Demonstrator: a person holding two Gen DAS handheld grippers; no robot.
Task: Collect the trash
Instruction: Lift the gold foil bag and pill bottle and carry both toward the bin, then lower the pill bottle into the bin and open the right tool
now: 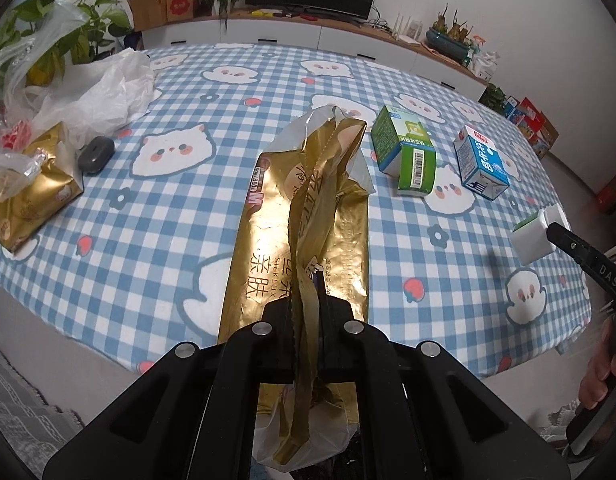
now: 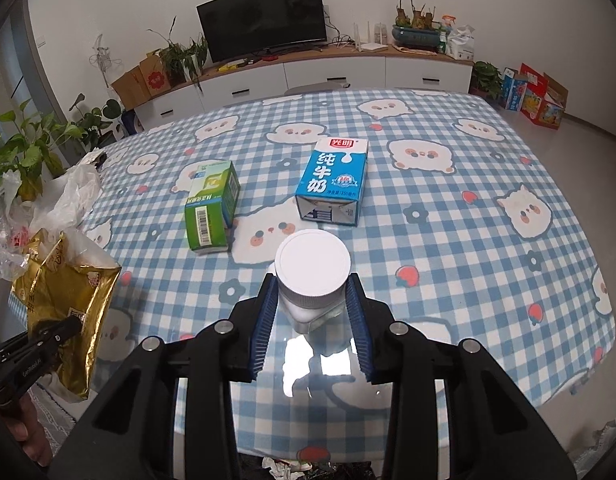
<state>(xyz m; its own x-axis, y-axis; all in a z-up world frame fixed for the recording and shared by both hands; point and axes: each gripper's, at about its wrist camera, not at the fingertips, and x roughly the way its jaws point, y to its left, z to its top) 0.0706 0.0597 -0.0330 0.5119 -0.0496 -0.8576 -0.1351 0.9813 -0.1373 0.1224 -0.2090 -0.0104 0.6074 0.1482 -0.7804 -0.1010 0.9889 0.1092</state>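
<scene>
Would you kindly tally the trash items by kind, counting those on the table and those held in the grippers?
Gold wrappers: 2
Cartons: 2
Jars: 1
Plastic bags: 1
Total: 6

Jar (image 2: 312, 276) base (behind lid), wrapper (image 1: 304, 240) bottom

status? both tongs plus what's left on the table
Left tongs shut on gold wrapper. Right tongs shut on white-lidded jar. Green carton and blue milk carton uncollected on table. Nothing in the way.
</scene>
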